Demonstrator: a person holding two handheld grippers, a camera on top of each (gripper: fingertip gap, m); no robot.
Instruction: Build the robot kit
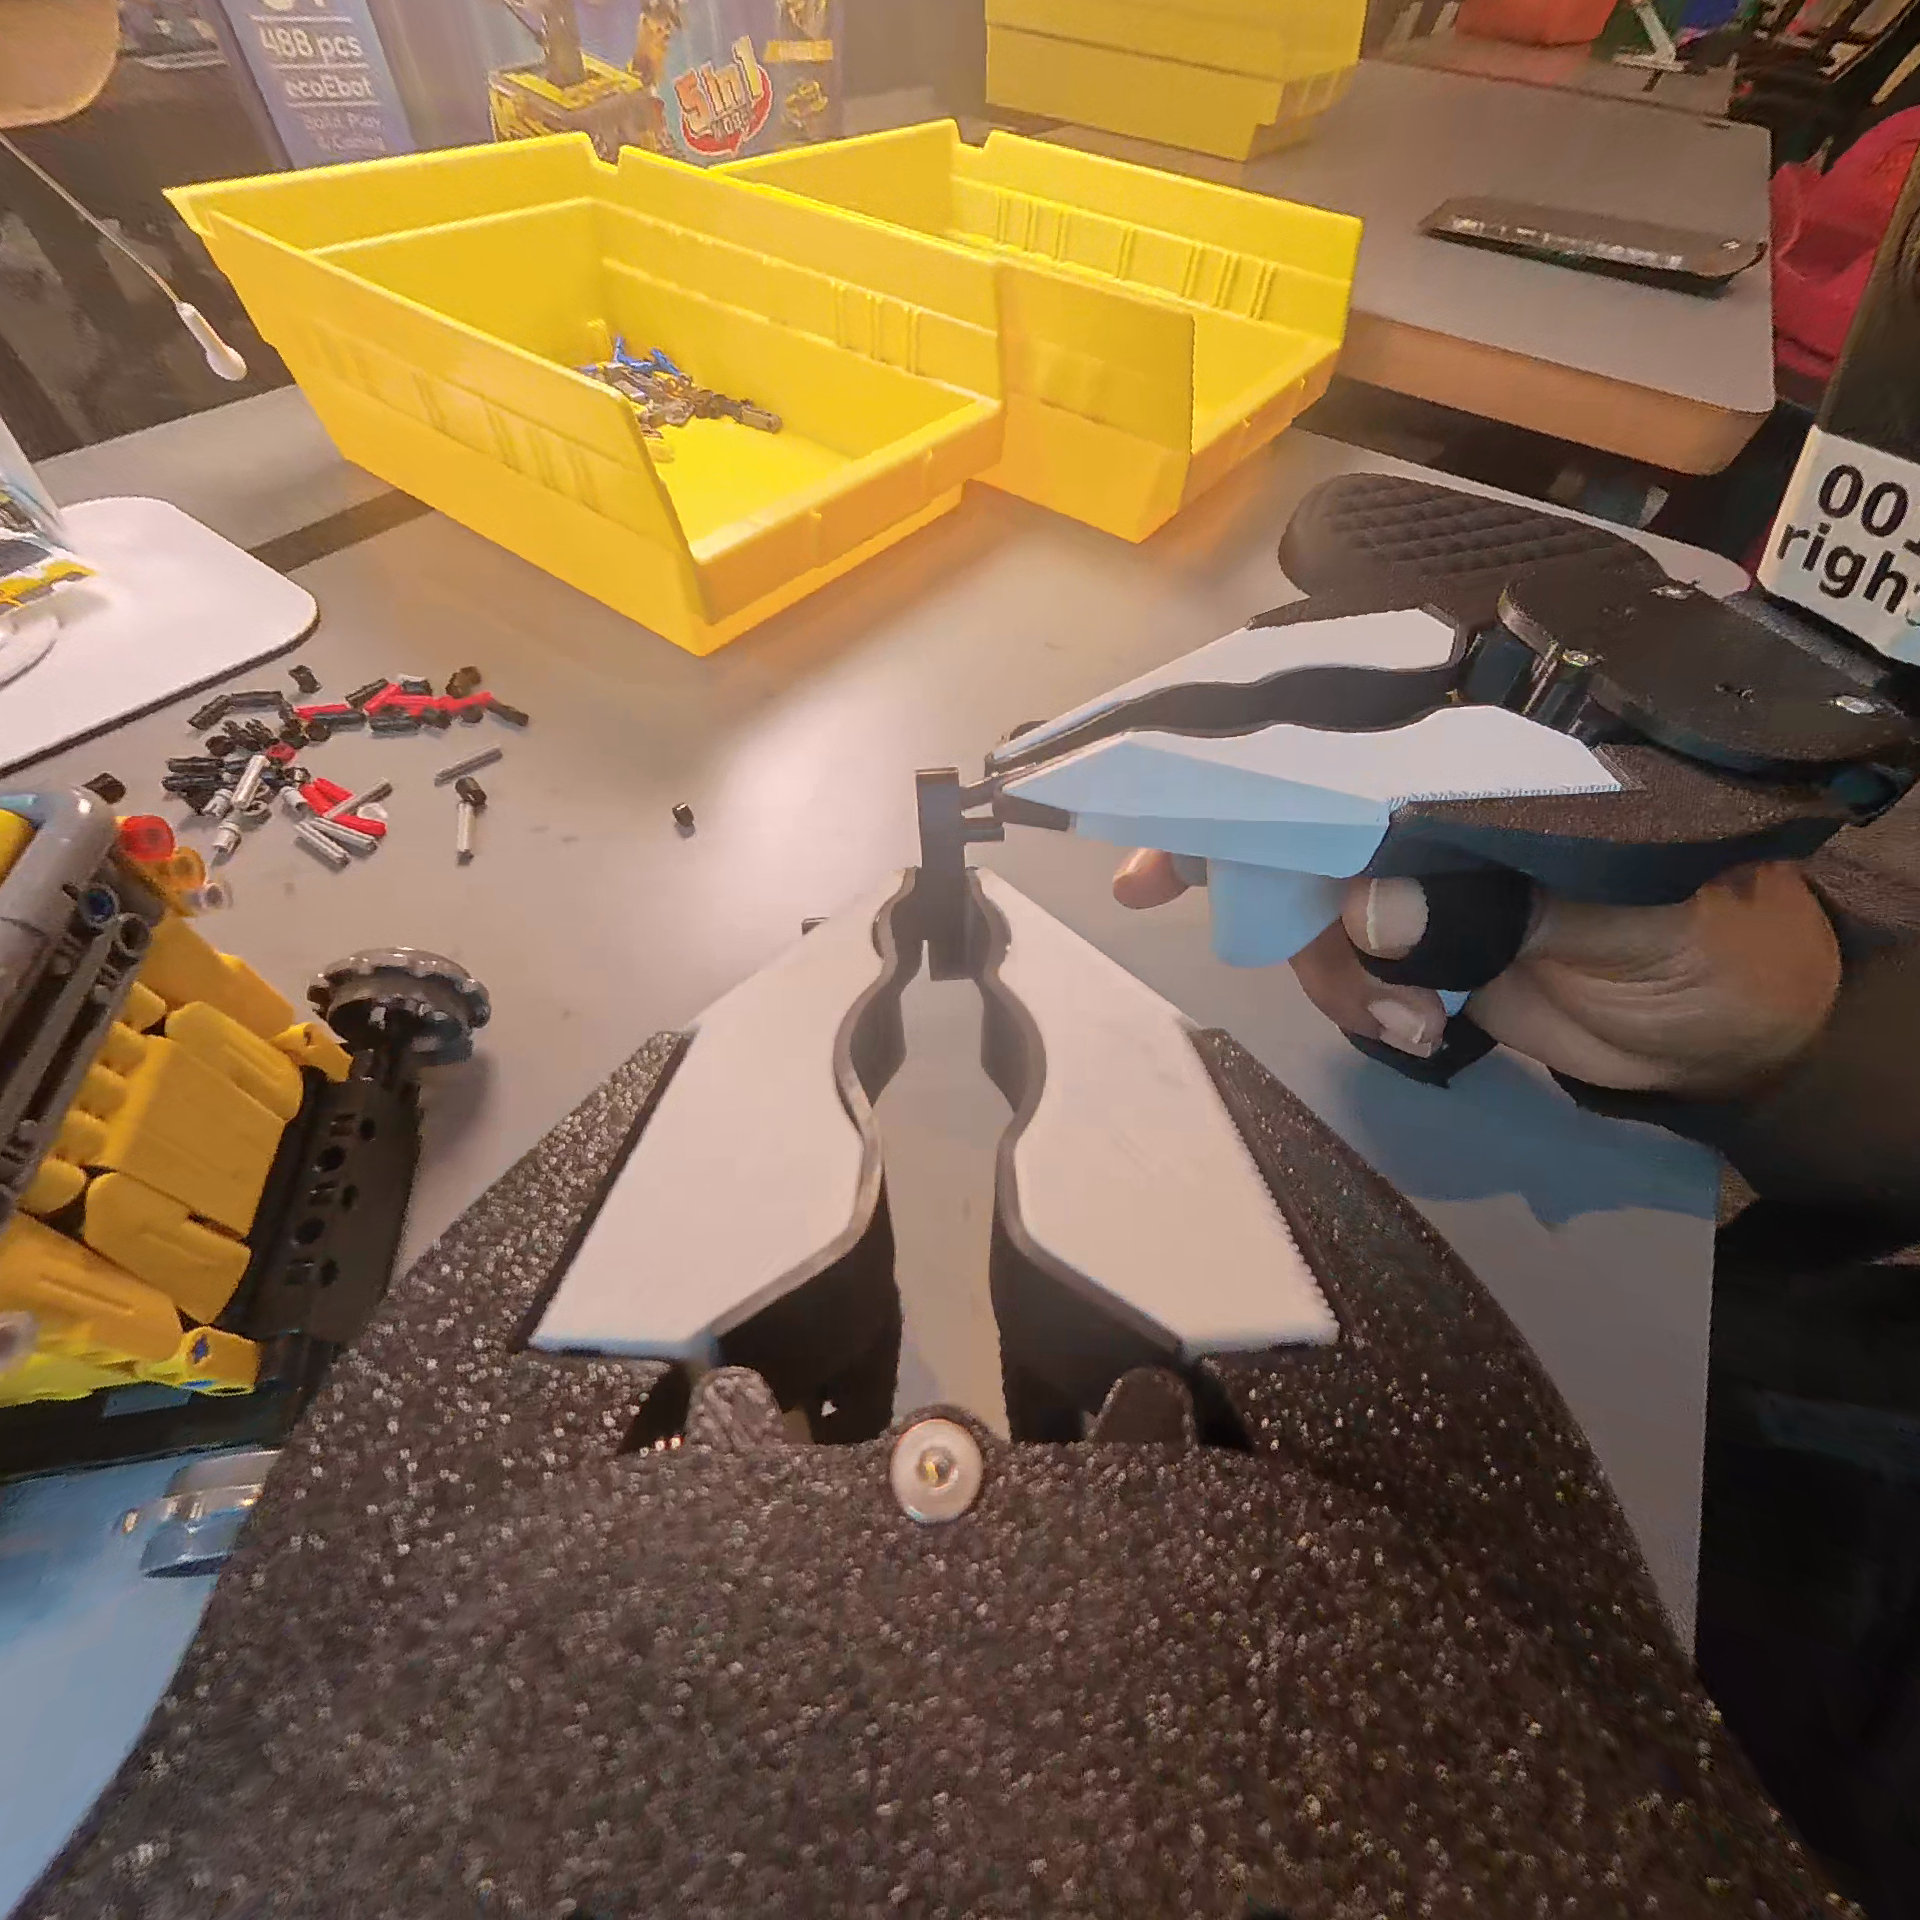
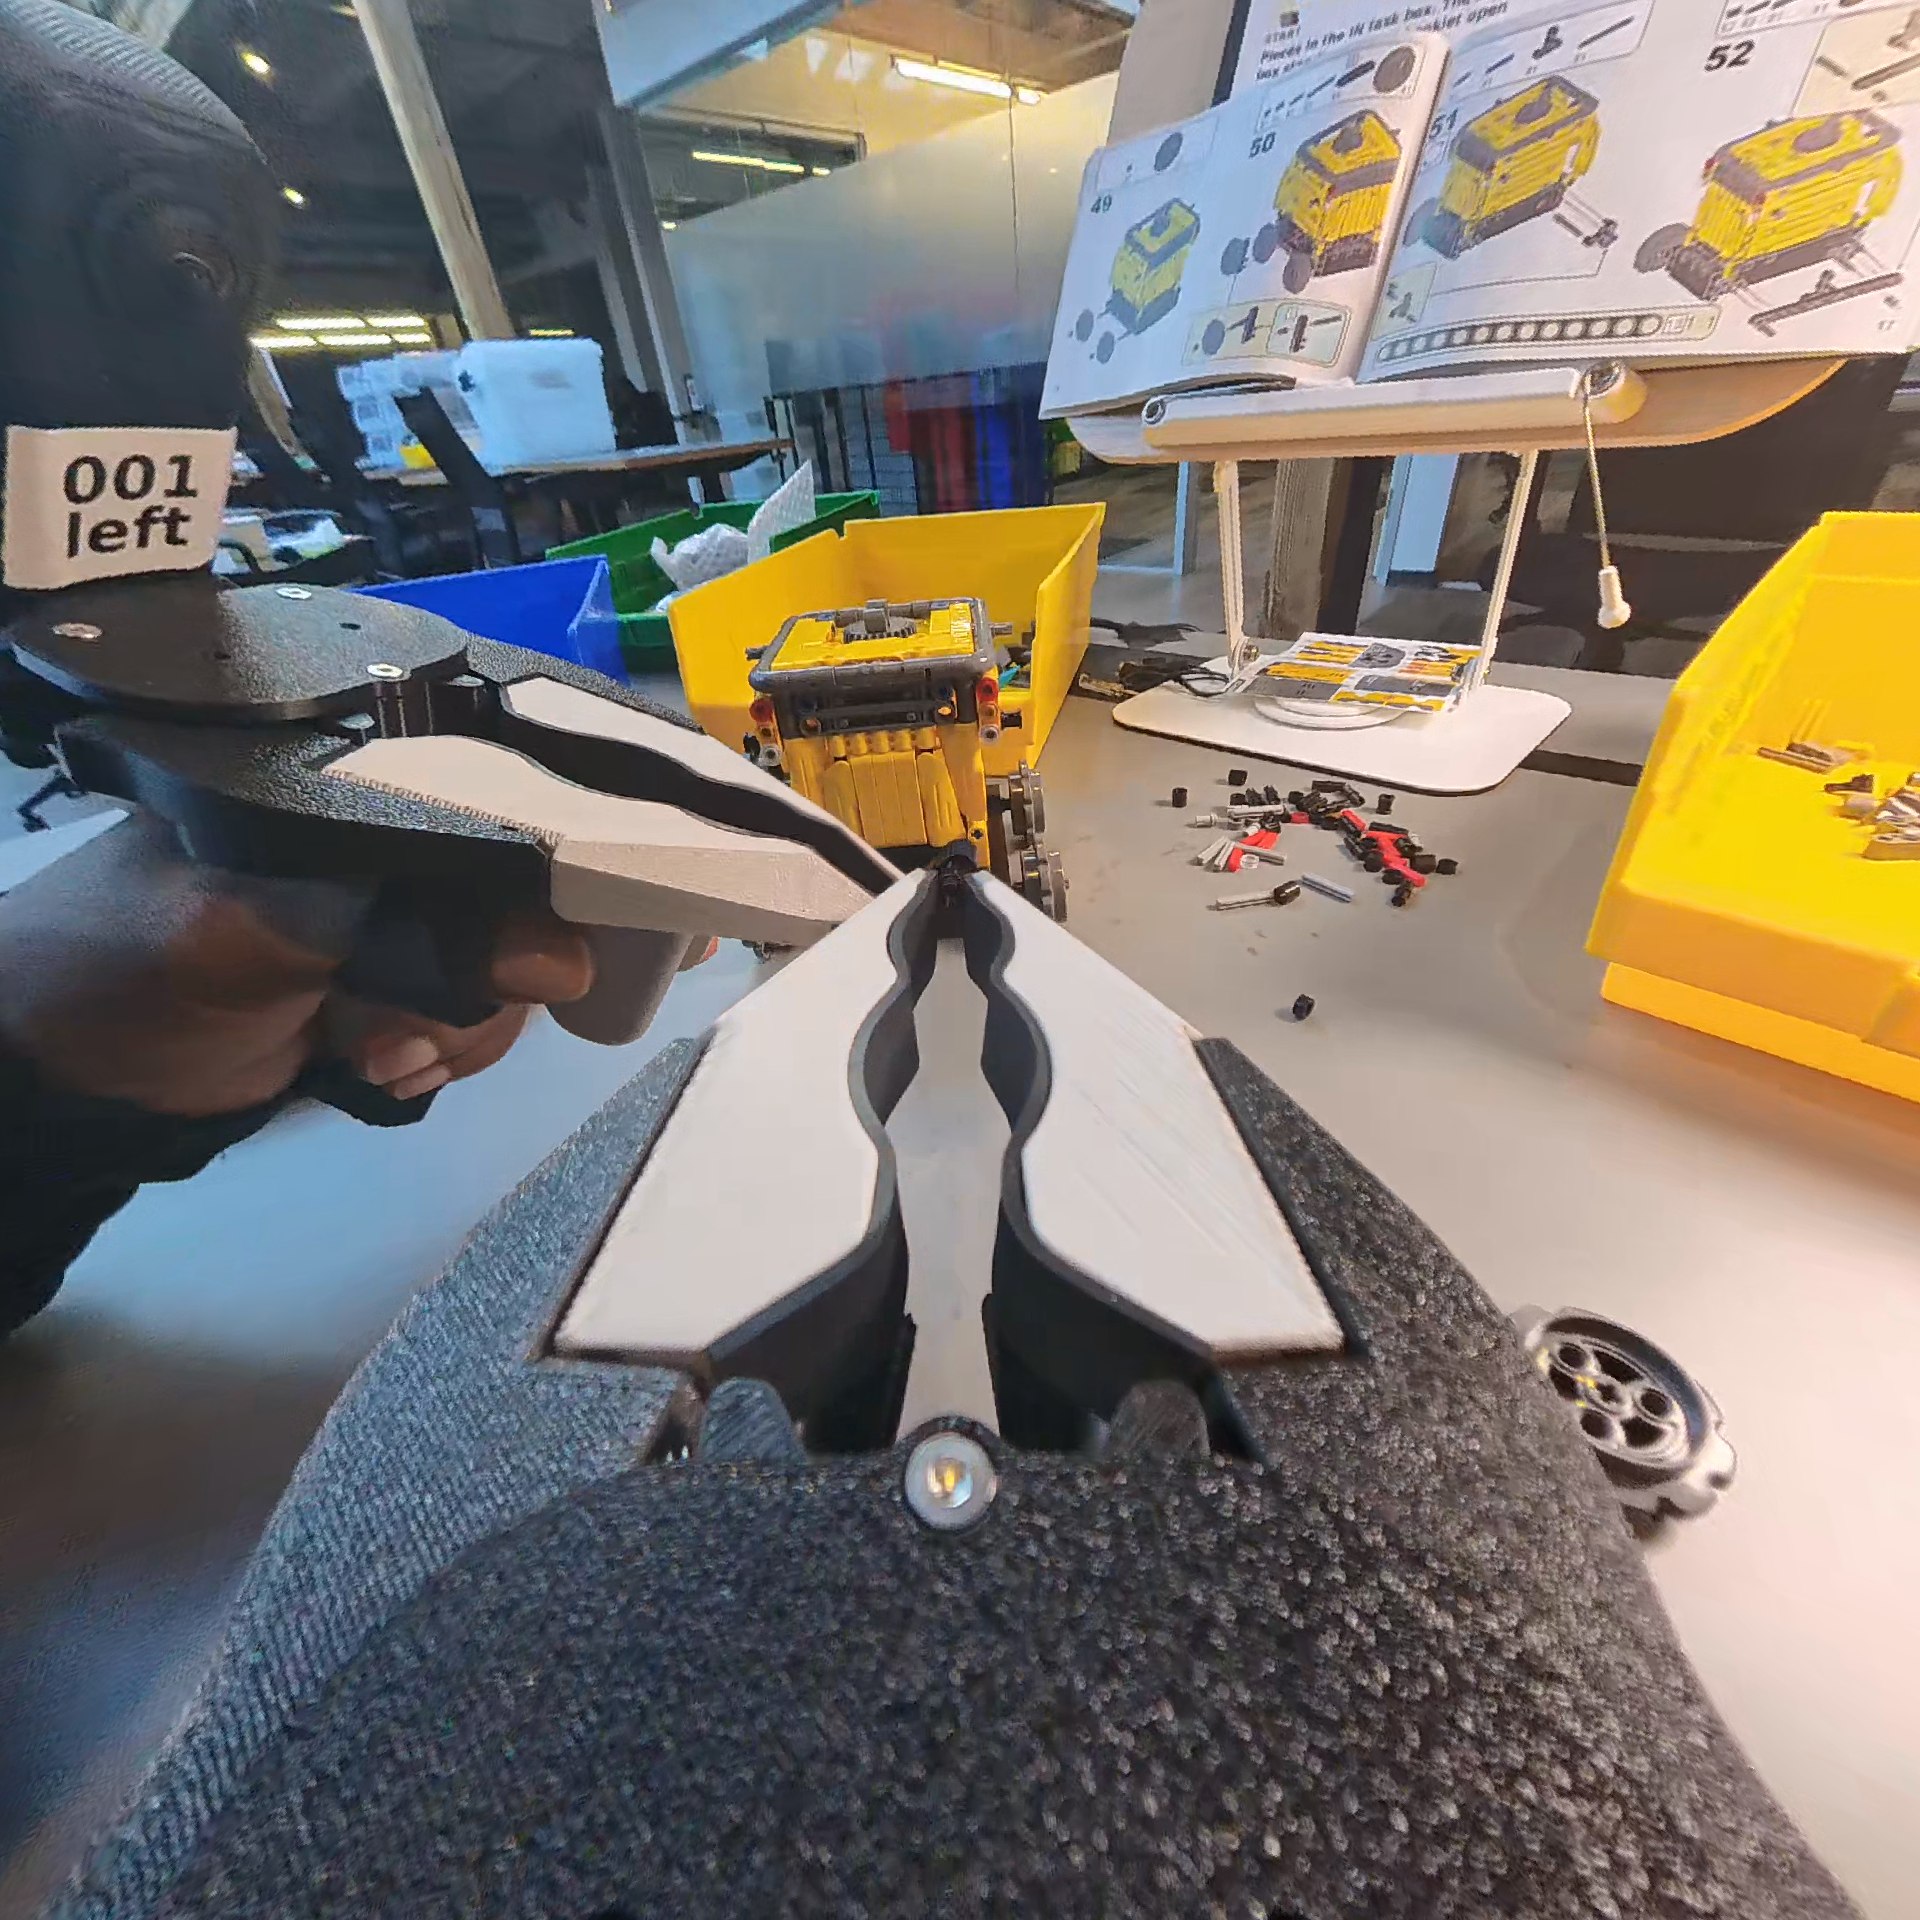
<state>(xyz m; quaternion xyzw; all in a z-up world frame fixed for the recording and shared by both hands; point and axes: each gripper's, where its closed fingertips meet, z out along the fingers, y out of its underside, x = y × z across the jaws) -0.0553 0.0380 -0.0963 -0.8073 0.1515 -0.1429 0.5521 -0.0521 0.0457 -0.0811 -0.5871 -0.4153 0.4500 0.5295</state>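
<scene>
- A grey tabletop (image 1: 644, 831) carried everything in both views.
- Two yellow bins (image 1: 499, 312) stood side by side at its far edge; the nearer one held a small cluster of blue and dark parts.
- An open instruction booklet (image 2: 1455, 208) rested on a white stand behind the loose parts.
- A yellow brick-built vehicle (image 2: 883, 727) stood near the left hand-held gripper, with a grey toothed wheel (image 1: 405, 997) beside it.
- The left hand-held gripper (image 1: 943, 914) was closed on a small black connector piece (image 1: 940, 831), held upright above the tabletop.
- The right hand-held gripper (image 1: 1003, 805), held in a person's hand (image 1: 1558, 987), came in from the side, its tips nearly together and pinching a black pin (image 1: 977, 826) at the connector.
- Scattered red, black and grey pins (image 1: 332, 769) lay loose on the tabletop.
</scene>
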